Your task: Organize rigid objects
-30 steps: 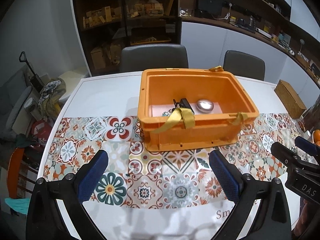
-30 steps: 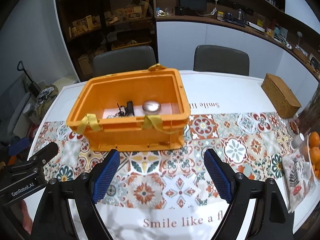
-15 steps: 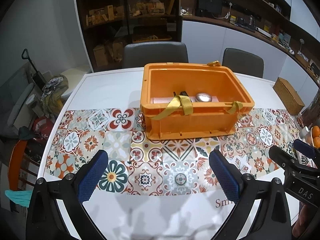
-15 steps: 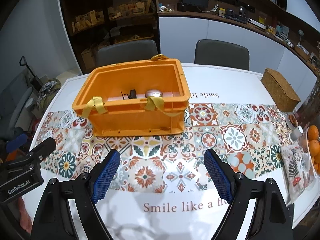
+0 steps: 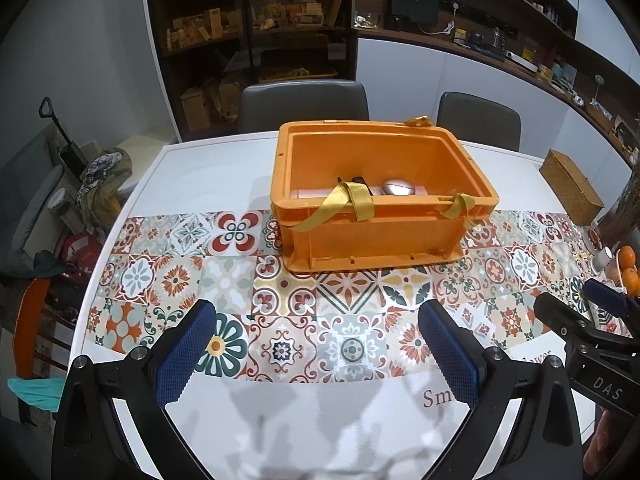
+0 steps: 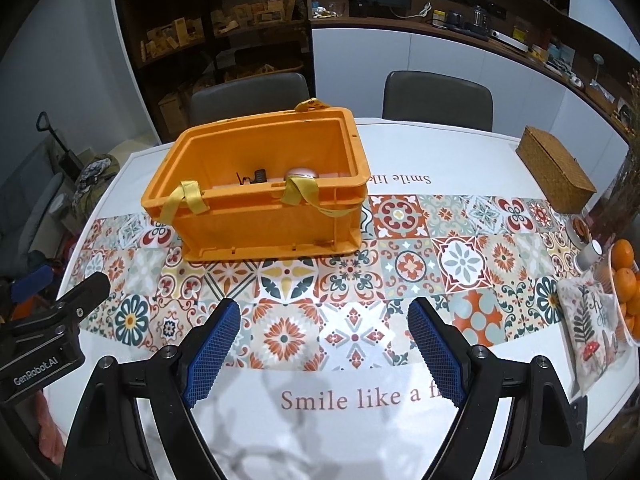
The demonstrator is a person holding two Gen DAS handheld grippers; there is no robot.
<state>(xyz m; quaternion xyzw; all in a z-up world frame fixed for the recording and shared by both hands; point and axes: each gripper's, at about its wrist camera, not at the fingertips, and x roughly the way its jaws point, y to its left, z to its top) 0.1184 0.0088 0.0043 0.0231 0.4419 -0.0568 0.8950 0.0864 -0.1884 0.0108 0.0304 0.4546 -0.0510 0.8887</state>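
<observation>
An orange plastic crate [image 5: 372,236] with yellow straps stands on the patterned table runner, also in the right wrist view [image 6: 264,224]. Inside lie a silver oval object [image 5: 398,188], a black gadget with a cable [image 5: 356,180] and a pinkish flat item. The silver object [image 6: 302,172] and black gadget [image 6: 258,176] also show in the right wrist view. My left gripper [image 5: 320,352] is open and empty, well in front of the crate. My right gripper [image 6: 324,352] is open and empty, in front and to the right of the crate.
A wicker box [image 6: 554,168] sits at the table's far right. A bowl of oranges [image 6: 624,280], a small jar [image 6: 590,254] and a printed cloth [image 6: 588,328] lie at the right edge. Two grey chairs [image 5: 304,104] stand behind the table.
Both grippers have pulled back and up from the crate, which now looks smaller and farther off. Both stay open and empty.
</observation>
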